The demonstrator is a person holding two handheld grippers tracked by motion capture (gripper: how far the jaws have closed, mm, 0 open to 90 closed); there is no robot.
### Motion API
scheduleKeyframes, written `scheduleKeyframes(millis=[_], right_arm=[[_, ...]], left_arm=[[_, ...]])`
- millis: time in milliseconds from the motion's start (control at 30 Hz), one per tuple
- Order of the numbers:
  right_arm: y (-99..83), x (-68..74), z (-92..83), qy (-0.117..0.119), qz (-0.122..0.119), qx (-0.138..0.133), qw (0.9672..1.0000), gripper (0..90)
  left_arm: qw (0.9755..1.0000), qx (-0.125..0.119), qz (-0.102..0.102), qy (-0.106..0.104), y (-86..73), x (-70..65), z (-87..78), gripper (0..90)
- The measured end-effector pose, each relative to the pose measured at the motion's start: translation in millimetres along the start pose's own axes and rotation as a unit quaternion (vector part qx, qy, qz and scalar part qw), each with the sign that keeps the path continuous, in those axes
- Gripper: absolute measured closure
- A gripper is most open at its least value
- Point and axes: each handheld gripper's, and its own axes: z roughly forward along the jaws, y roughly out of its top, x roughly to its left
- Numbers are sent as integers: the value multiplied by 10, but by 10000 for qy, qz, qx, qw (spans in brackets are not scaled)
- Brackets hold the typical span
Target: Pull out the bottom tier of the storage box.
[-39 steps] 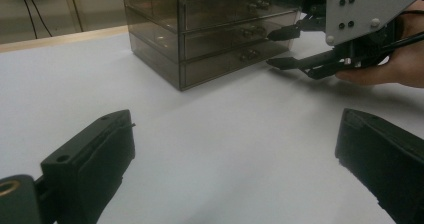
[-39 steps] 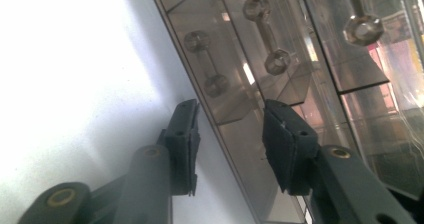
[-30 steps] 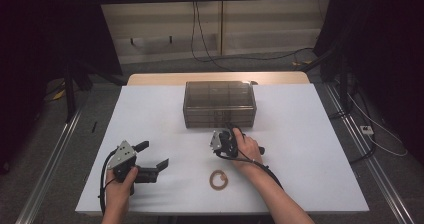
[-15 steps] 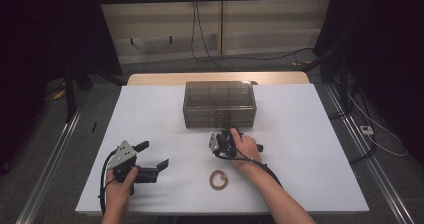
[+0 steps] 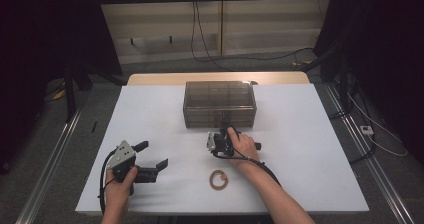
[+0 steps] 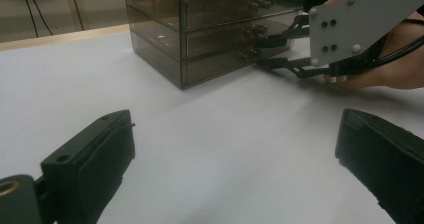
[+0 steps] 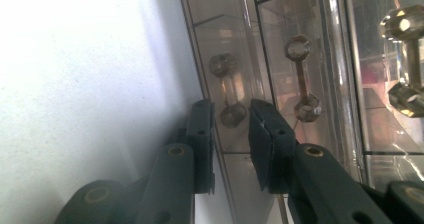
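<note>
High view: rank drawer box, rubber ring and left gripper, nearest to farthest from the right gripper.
From the right gripper:
1. Drawer box, just beyond it; the jaws are at the bottom drawer's handle.
2. Rubber ring, on the table nearer the person.
3. Left gripper, off to the left, jaws open.

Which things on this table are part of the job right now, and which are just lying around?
In the job:
drawer box
bottom drawer knob, between the right tongs, which have just been closing
Lying about:
brown ring
left tongs, open, idle
</note>
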Motion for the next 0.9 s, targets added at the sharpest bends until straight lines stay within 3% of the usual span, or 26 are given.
scheduleKeyframes(millis=[433, 900], right_arm=[[13, -2, 6, -35, -82, 35, 10000, 775], [57, 13, 8, -75, -237, 96, 9996, 775]], left_arm=[[10000, 7, 11, -7, -2, -4, 7, 27], [10000, 2, 9, 0, -2, -2, 6, 27]])
